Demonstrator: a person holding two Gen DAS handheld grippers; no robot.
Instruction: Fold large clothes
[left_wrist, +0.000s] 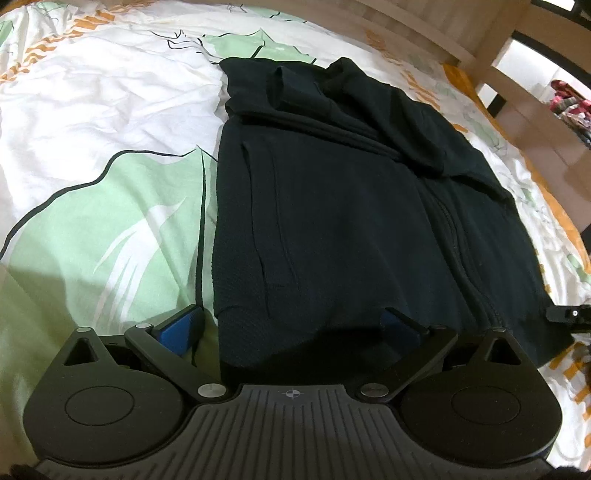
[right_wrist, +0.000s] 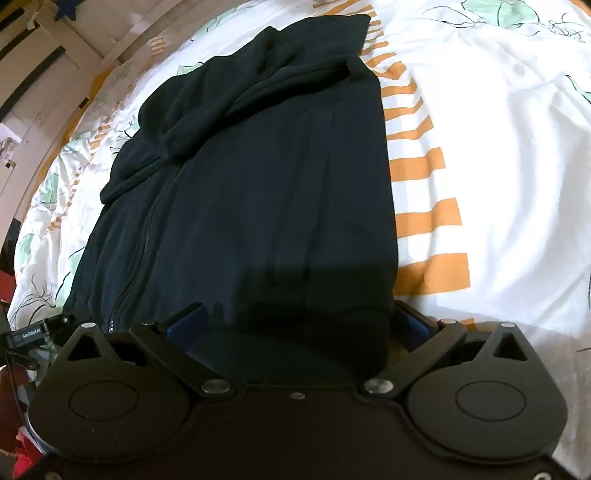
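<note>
Your dark jacket (left_wrist: 332, 206) lies on the bed (left_wrist: 92, 110), sides and sleeves already folded in; both your left gripper (left_wrist: 291, 328) and right gripper (right_wrist: 299, 325) have jaws spread around the near hem; I judge the lengthwise fold remains.

The left matte-black plastic tongs (left_wrist: 291, 328) carry blue pads (left_wrist: 177, 332) on angled black link arms pinned by silver round rivets (left_wrist: 211, 389). Two round black housings sit at 8 and 4 o'clock, and a ribbed grey panel bears a small crosshair mark (left_wrist: 291, 393). The right matte-black plastic tongs (right_wrist: 299, 325) match, with a smooth black centre and one small screw (right_wrist: 297, 396).
</note>
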